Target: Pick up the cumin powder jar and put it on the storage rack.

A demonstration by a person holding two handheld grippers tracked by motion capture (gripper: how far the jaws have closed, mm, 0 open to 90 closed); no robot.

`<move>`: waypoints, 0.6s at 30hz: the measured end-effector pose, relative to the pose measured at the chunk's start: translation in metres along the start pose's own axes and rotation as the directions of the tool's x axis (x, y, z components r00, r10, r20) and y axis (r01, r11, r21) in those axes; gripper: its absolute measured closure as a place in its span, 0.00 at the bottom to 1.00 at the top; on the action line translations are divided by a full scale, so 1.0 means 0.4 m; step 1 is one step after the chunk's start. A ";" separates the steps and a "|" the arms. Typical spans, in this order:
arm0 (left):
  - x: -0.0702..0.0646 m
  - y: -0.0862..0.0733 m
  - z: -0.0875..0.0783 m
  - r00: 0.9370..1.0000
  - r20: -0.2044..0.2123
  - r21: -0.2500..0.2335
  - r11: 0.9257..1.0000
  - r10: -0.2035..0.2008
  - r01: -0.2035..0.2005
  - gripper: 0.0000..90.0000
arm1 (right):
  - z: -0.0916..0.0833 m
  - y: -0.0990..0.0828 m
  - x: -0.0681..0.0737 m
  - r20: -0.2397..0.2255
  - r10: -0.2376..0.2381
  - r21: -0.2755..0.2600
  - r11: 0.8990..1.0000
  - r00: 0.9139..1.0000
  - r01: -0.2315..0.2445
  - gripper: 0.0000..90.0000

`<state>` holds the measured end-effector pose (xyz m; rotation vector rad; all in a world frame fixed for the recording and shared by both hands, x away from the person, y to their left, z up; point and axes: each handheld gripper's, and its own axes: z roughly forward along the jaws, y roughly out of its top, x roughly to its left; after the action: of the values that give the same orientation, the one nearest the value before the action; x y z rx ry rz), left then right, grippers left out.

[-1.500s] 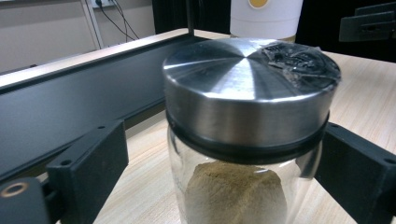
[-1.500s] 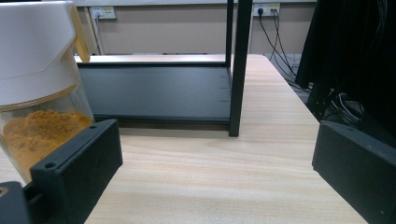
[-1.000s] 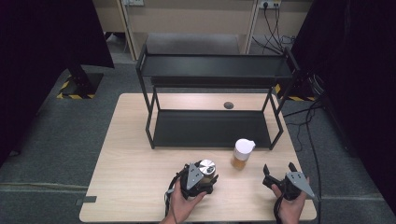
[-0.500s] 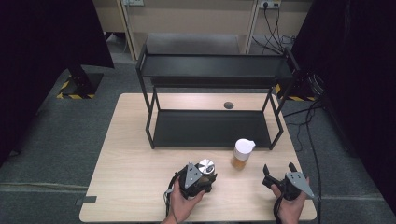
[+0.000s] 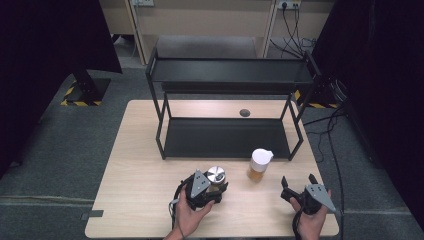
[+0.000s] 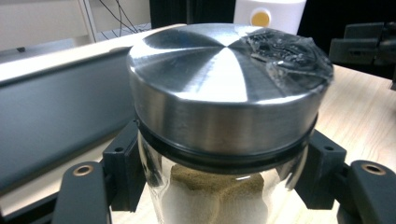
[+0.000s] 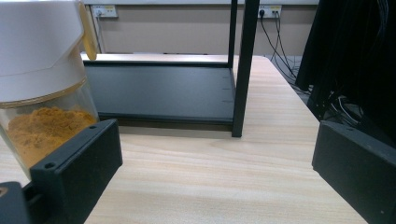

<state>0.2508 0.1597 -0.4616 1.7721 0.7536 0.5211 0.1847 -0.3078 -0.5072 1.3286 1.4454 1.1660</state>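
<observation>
I hold a steel-lidded jar in my left gripper at the table's near edge; my right gripper rests empty beside a white-capped jar.

My left hand [image 5: 192, 212] comes up from the bottom edge, its left gripper [image 5: 212, 189] low over the wooden table [image 5: 140, 170], jaws pinched on the glass body of the jar [image 6: 224, 130] just under its brushed metal lid [image 5: 216, 174]; pale powder shows inside. My right gripper [image 5: 299, 184] sits near the front right corner with its jaws spread wide, nothing between them. The white-capped jar [image 5: 260, 164] of orange powder stands between the two grippers, in front of the black shelf rack [image 5: 227, 137]. Compared with half a second ago, nothing has visibly moved.
</observation>
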 end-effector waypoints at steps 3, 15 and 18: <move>0.009 0.032 -0.019 1.000 -0.011 0.004 1.000 -0.003 0.003 0.34 | 0.000 0.000 0.001 0.000 -0.005 0.001 1.000 1.000 0.005 0.02; 0.036 0.104 -0.056 1.000 -0.027 0.005 1.000 -0.006 0.006 0.34 | 0.001 0.001 0.004 -0.003 -0.008 0.001 1.000 1.000 0.008 0.02; 0.046 0.121 -0.068 0.999 -0.031 -0.002 1.000 -0.024 0.024 0.34 | 0.002 0.001 0.005 -0.003 -0.008 0.001 1.000 1.000 0.008 0.02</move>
<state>0.2570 0.1810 -0.4073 1.7548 0.7950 0.5344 0.1852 -0.3058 -0.5071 1.3212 1.4525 1.1632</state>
